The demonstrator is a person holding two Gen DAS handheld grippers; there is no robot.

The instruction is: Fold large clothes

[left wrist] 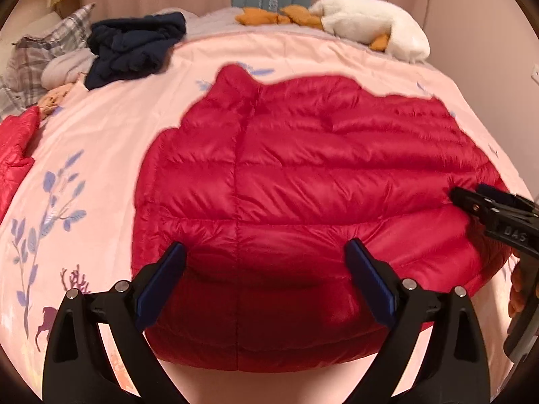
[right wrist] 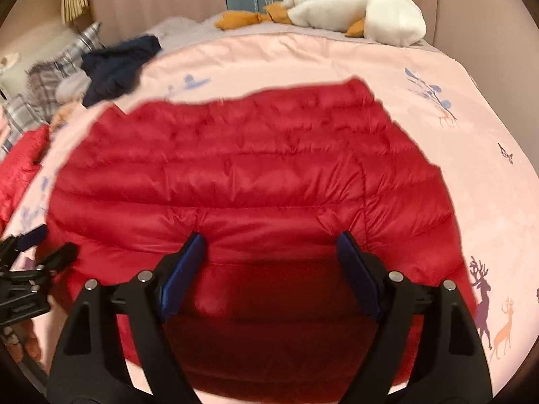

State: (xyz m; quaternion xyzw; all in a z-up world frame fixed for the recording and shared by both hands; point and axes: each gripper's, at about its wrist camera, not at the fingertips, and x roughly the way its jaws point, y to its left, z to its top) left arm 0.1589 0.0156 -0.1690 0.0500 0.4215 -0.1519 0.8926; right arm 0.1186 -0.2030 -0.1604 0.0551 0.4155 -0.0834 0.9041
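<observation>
Two grippers, left gripper (left wrist: 266, 262) and right gripper (right wrist: 269, 252), hover spread wide over the red puffer jacket (left wrist: 303, 168), which lies flat mid-bed on the pink quilt (left wrist: 101, 141), toward its near edge. Looks light, puffy, slick; best pinched at hem corners. Sleeves hidden, edges blurred

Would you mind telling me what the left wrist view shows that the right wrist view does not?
Only the left wrist view shows the tall blue leafy print on the pink bedspread, and the right gripper at the red down jacket. Only the right wrist view shows the orange deer print. Both share the jacket, the white goose plush and the navy garment, with both grippers open.
</observation>
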